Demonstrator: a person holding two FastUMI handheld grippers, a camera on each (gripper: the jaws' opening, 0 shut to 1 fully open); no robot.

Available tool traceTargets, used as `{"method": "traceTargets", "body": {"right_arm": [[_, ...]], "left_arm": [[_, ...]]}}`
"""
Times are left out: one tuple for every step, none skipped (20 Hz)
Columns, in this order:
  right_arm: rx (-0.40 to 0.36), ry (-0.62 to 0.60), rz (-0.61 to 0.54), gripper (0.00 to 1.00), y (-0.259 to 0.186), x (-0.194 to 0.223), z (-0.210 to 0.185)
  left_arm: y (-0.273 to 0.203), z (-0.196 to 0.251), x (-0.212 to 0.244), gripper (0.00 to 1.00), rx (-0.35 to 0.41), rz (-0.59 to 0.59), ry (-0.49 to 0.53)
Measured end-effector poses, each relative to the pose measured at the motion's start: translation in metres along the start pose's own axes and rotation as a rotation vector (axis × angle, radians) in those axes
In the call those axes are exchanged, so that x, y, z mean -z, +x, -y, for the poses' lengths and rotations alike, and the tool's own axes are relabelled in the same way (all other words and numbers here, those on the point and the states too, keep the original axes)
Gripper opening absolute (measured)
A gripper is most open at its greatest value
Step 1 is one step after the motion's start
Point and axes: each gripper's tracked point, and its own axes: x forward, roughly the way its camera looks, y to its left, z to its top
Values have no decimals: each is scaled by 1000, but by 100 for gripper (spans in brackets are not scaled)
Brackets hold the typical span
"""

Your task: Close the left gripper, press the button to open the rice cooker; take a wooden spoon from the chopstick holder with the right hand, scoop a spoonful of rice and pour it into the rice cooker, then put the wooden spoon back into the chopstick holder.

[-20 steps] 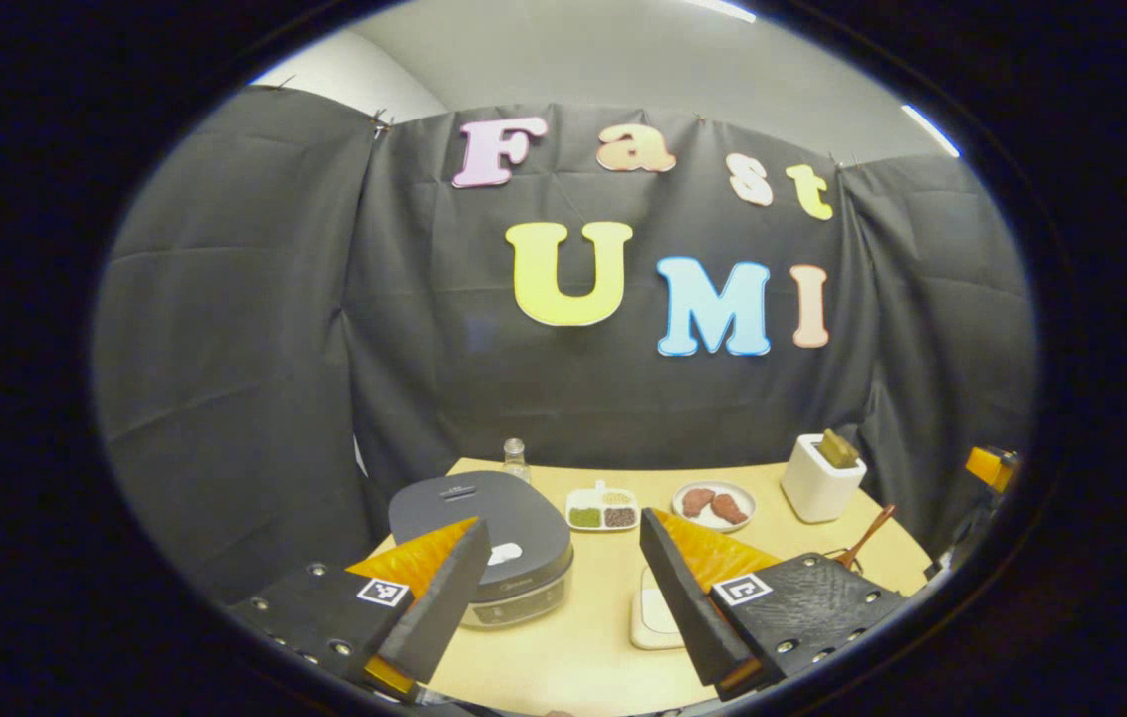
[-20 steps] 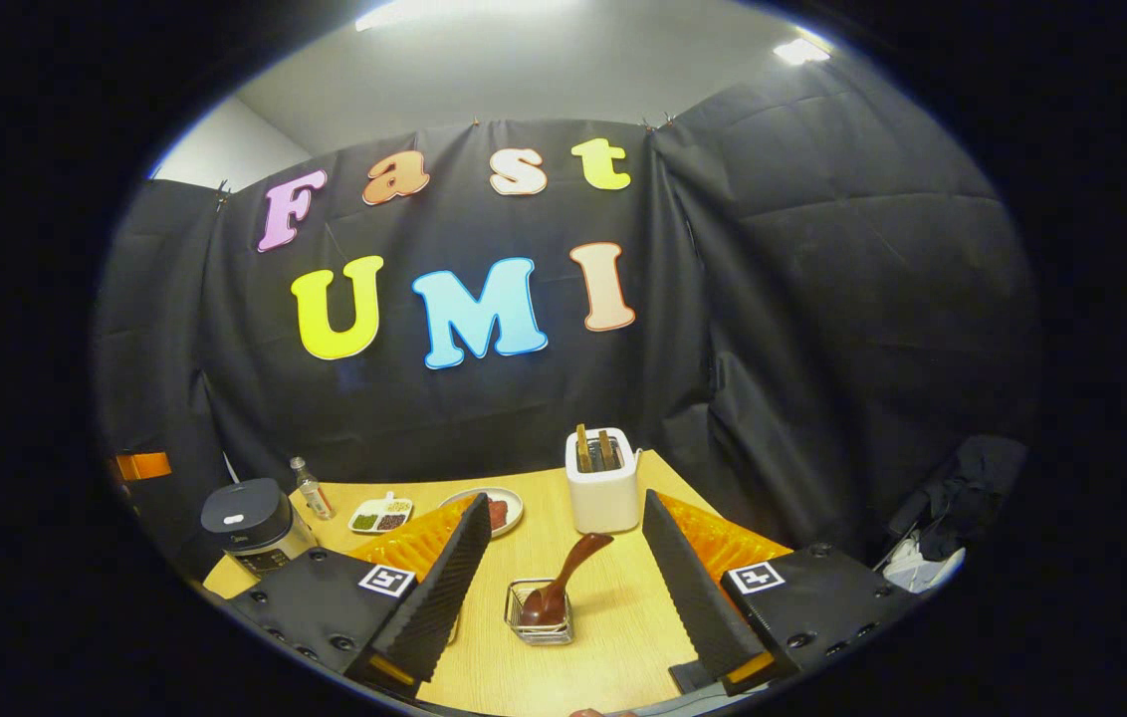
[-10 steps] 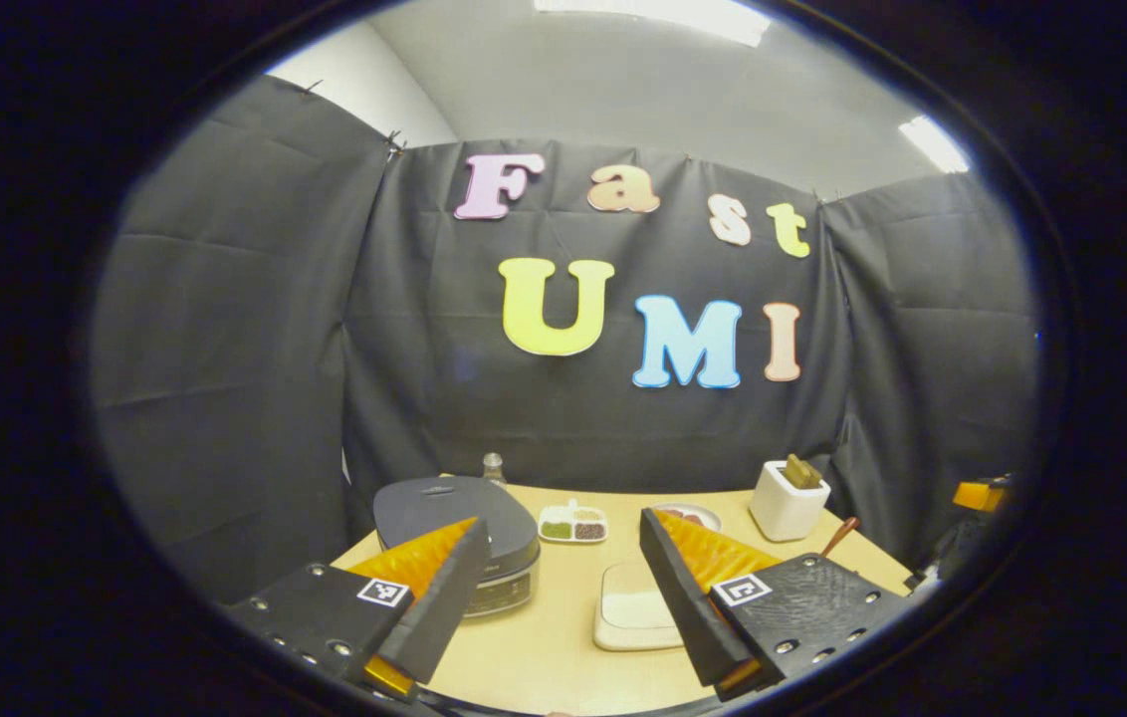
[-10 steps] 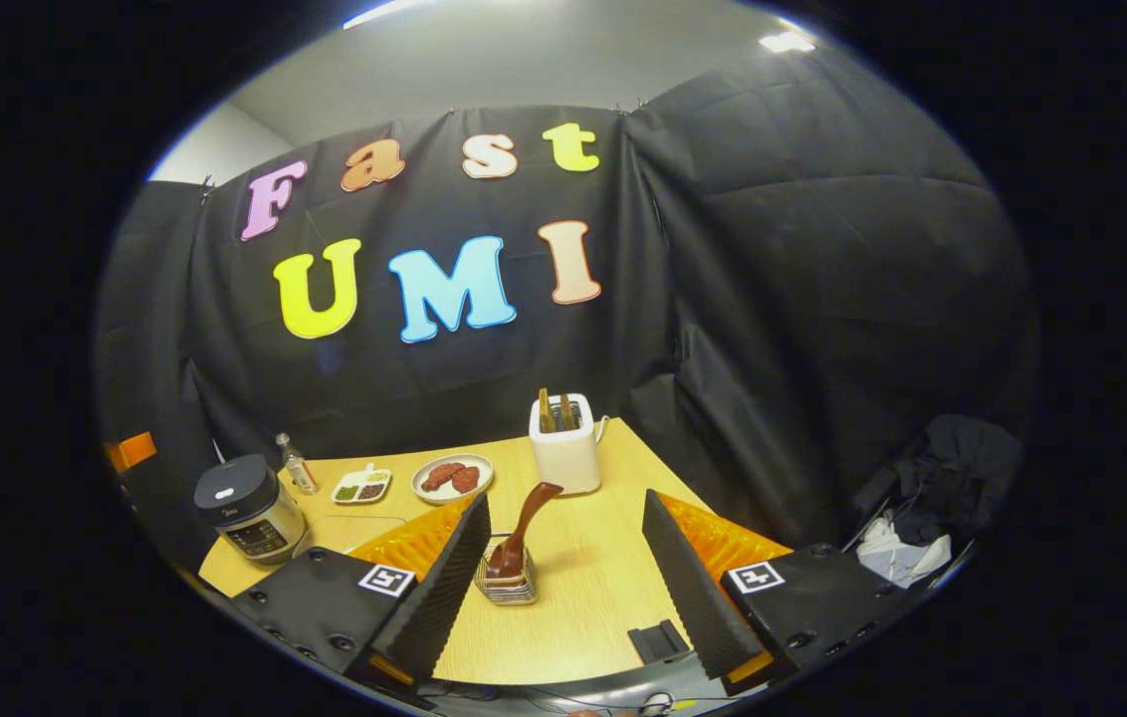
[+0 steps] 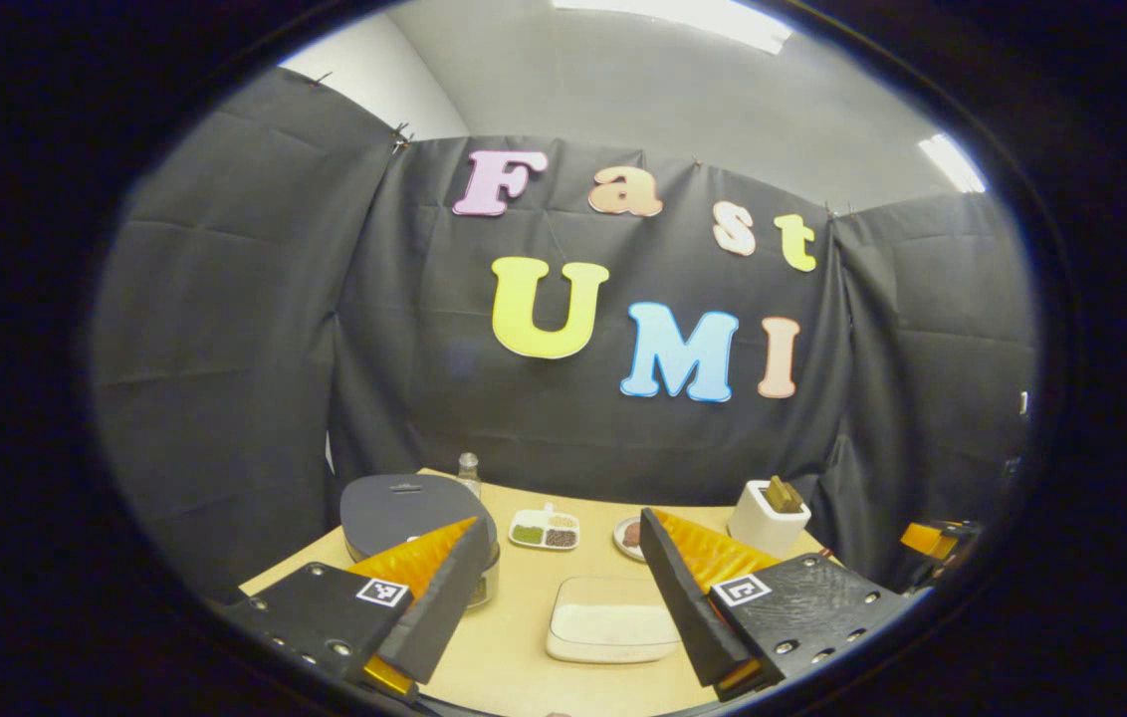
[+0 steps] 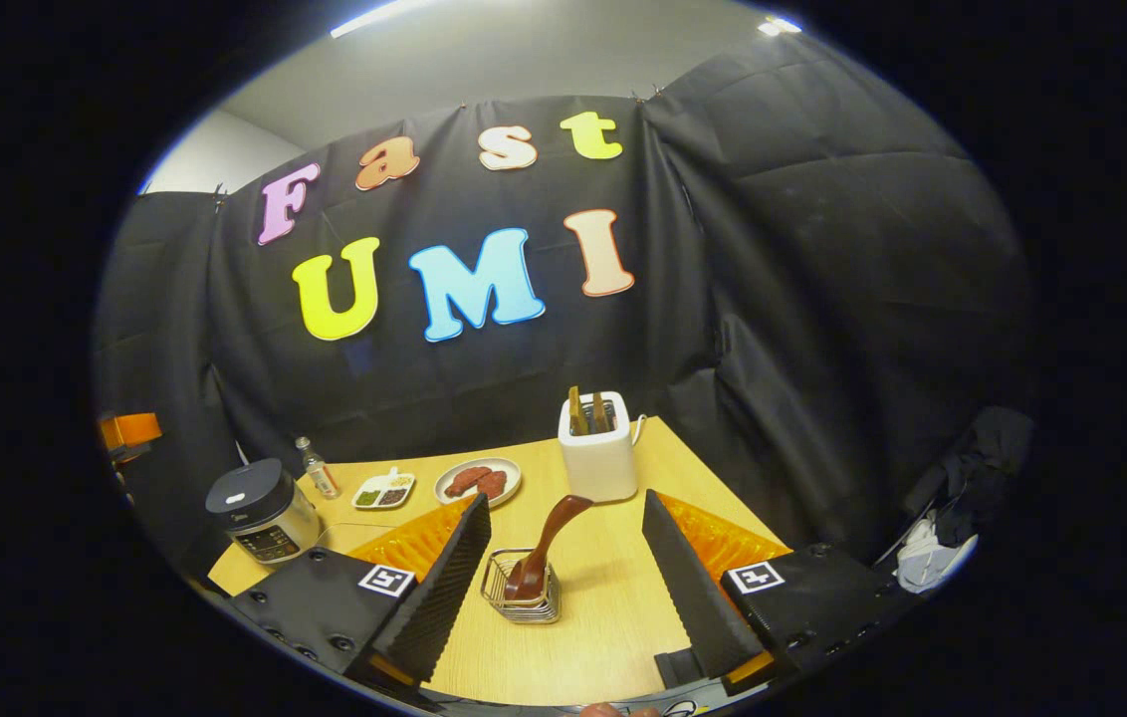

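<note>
The grey rice cooker (image 5: 404, 508) stands with its lid down at the table's left, partly behind my left gripper's left finger; it also shows small in the right gripper view (image 6: 260, 510). My left gripper (image 5: 559, 583) is open above the near table, with the white rice tray (image 5: 611, 631) lying between its fingers. In the right gripper view the wooden spoon (image 6: 546, 548) leans in the wire chopstick holder (image 6: 522, 600). My right gripper (image 6: 563, 558) is open, well short of the holder, which sits between its fingers.
A white toaster (image 6: 598, 460) with bread stands at the back right. A plate of meat (image 6: 477, 481), a divided dish of beans (image 6: 383, 491) and a small bottle (image 6: 313, 468) line the back. The other gripper's orange part (image 5: 927, 539) shows at the far right. The wooden table (image 6: 613, 607) ends near me.
Both cameras have drawn back and tilted, so the table looks farther off. The rice tray now lies fully between my left fingers. Both grippers stay open.
</note>
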Motion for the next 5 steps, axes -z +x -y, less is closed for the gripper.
{"method": "traceTargets", "body": {"right_arm": [[-14,-16,-24,98,2,8,-2],[-15,-27,-43,98,4,12,-1],[-23,-23,-56,98,4,13,-3],[-43,-8,-59,93,2,12,-10],[-62,8,-60,93,1,13,-18]], "left_arm": [[0,5,-2,93,7,2,8],[0,13,-1,94,26,1,12],[-1,18,-2,94,42,3,15],[0,19,0,94,54,2,21],[-1,18,2,94,57,0,29]]}}
